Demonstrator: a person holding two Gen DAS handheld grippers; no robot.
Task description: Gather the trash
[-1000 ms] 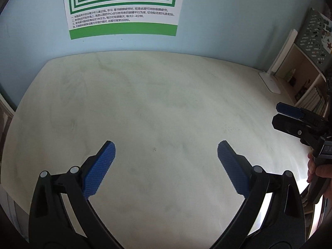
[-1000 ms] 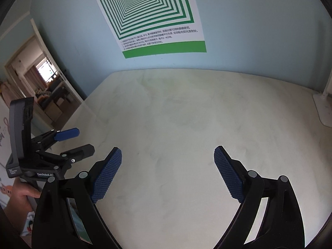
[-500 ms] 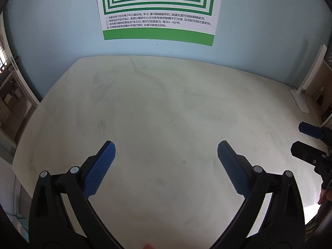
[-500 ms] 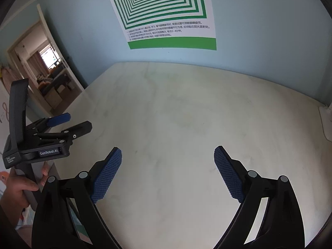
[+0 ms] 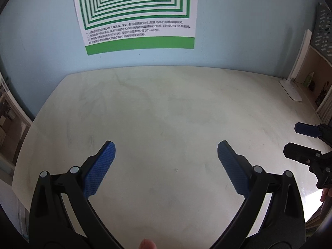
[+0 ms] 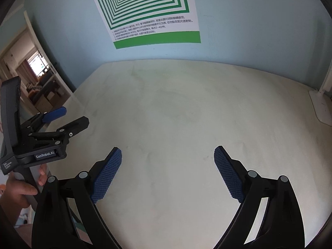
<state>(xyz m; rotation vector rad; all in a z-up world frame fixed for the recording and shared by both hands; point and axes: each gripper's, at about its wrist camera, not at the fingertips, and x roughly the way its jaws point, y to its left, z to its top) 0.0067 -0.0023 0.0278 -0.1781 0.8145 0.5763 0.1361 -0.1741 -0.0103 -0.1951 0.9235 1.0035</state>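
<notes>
No trash shows in either view. My left gripper (image 5: 166,151) is open above a pale cream table (image 5: 166,108), with nothing between its blue pads. My right gripper (image 6: 168,155) is open too, over the same table (image 6: 186,108), and holds nothing. In the left wrist view the right gripper (image 5: 294,139) pokes in at the right edge, open. In the right wrist view the left gripper (image 6: 72,118) sits at the left edge, open, held by a hand (image 6: 18,188).
A light blue wall carries a green-and-white striped poster (image 5: 137,14) behind the table. A white lamp base (image 5: 290,89) stands at the table's far right, with wooden shelves (image 5: 317,78) beyond. A doorway (image 6: 35,78) opens to the left.
The left wrist view has swung back rightward, so the shelves and lamp show again. The left gripper sits nearer and lower at the left of the right wrist view. Both grippers stay open.
</notes>
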